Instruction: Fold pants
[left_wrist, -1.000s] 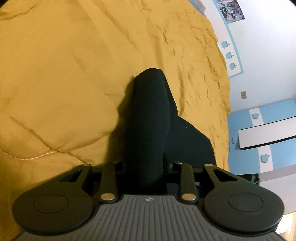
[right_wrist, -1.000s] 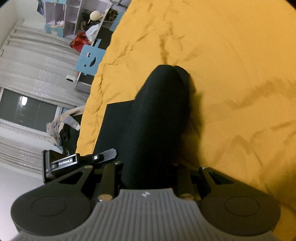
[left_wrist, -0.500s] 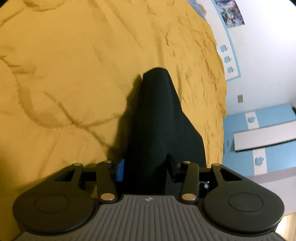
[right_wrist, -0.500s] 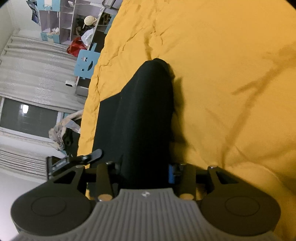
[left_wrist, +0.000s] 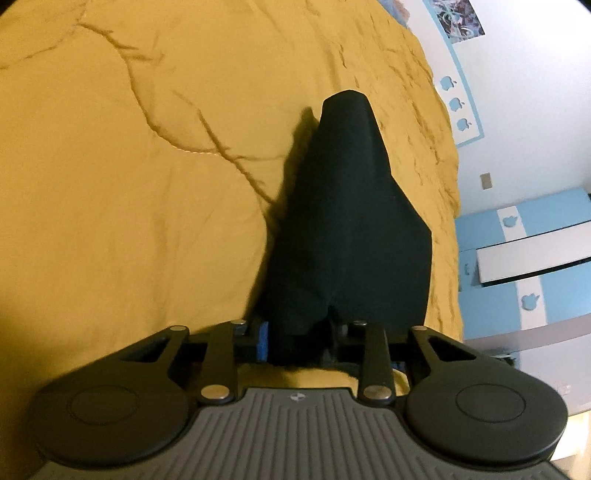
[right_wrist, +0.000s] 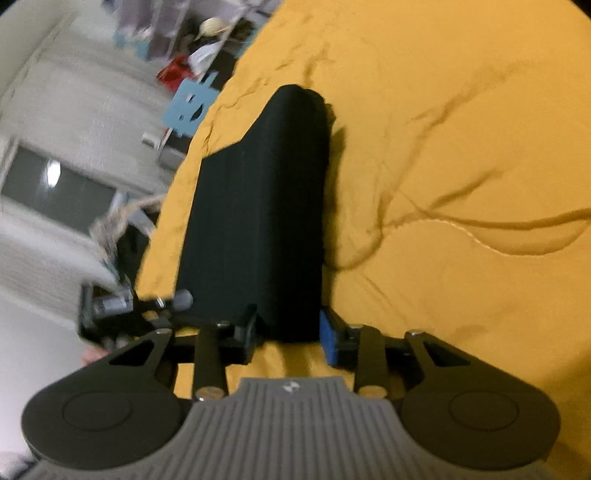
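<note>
Only the left wrist view takes in the white wall with its blue strip of apple shapes (left_wrist: 459, 104) and the blue-and-white cabinet (left_wrist: 532, 236) beyond the bed's edge. The right wrist view alone shows, blurred, a window with pale curtains (right_wrist: 55, 184), a cluttered shelf, a blue cut-out shape (right_wrist: 192, 105), and the other gripper's body at its left edge.

Both views look down on the mustard-yellow quilt (left_wrist: 147, 184) that covers the bed, creased and stitched. The black pants (left_wrist: 343, 221) rise from each gripper as a long dark fold whose far end droops to the quilt.

The left gripper (left_wrist: 299, 345) has just been closing; its fingers, one blue-padded (left_wrist: 263, 341), pinch a bunched edge of the pants between them. The right gripper (right_wrist: 288, 338) has likewise just been closing, and its fingers (right_wrist: 330, 341) clamp a flatter, wider band of the pants (right_wrist: 266, 206), which fills the gap between them.
</note>
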